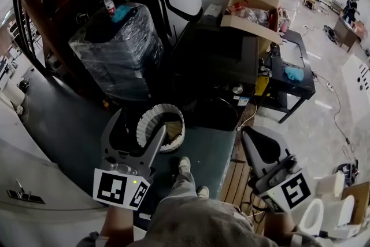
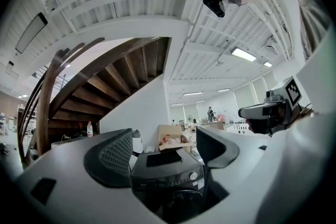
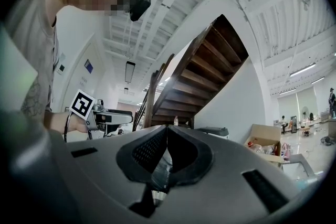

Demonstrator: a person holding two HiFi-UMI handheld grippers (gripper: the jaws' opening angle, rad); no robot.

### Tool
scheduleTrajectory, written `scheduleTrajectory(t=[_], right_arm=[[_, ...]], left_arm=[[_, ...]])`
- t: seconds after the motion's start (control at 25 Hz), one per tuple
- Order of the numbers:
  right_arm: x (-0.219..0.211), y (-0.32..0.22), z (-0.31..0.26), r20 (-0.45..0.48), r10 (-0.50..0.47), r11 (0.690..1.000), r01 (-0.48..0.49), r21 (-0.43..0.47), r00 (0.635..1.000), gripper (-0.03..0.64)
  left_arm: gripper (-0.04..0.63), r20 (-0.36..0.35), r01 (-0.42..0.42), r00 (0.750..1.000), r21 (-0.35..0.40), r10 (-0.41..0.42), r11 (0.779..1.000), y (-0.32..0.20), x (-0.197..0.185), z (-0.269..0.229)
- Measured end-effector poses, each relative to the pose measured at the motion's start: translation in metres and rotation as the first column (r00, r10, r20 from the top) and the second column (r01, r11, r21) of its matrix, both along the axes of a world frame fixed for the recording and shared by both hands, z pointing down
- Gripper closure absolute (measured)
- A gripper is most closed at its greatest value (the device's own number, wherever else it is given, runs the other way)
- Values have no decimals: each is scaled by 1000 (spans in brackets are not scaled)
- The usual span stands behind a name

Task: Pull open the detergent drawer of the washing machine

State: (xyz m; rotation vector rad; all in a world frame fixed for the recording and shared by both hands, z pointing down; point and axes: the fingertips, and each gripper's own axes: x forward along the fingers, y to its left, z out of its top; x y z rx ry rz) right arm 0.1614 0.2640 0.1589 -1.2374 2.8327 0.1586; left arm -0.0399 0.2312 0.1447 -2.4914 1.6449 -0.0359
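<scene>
The dark washing machine (image 1: pixel 222 58) stands against the wall, ahead of me in the head view. Seen from the left gripper view, its front panel with a round knob (image 2: pixel 193 176) shows low between the jaws; I cannot make out the drawer front on it. My left gripper (image 1: pixel 139 122) is held level some way short of the machine, its jaws wide apart with nothing between them (image 2: pixel 164 152). My right gripper (image 1: pixel 250 135) is lower right, also away from the machine, with its jaws closed together and empty (image 3: pixel 167 136).
A plastic-wrapped black bulk (image 1: pixel 118 49) and a white-and-black appliance (image 1: pixel 173 0) stand left of the machine. An open cardboard box (image 1: pixel 254 8) sits at its right, beside a black table (image 1: pixel 295 89). A white ribbed bin (image 1: pixel 165 124) lies on the dark floor mat before me.
</scene>
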Motion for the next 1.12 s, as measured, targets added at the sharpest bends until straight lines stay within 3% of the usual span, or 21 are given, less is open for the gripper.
scheduleTrajectory(t=[0.2,0.48,0.64,0.76,1.12], right_arm=[[-5,-13,-2,29,-9,1000,9,-3,1000,584],[-15,-48,12,18,-11,999,11,-30,1000,585],[-22,-78,26,-27,-6,998,5,-57,1000,584],[-33,-105,29,-32,-17,998,15,-65,999,584],[-62,-197,51,-99,-16,992,4,-124,995,584]], left_arm=[[215,-1,-8,1000,-20,8,1000,-17,1,8],[207,-61,-13,998,-59,9,998,-57,-7,28],[207,-22,3,1000,-55,-4,998,-86,-13,36],[207,-30,2,1000,-58,-4,998,-113,-18,41],[207,-85,-23,996,-170,9,985,-214,-39,85]])
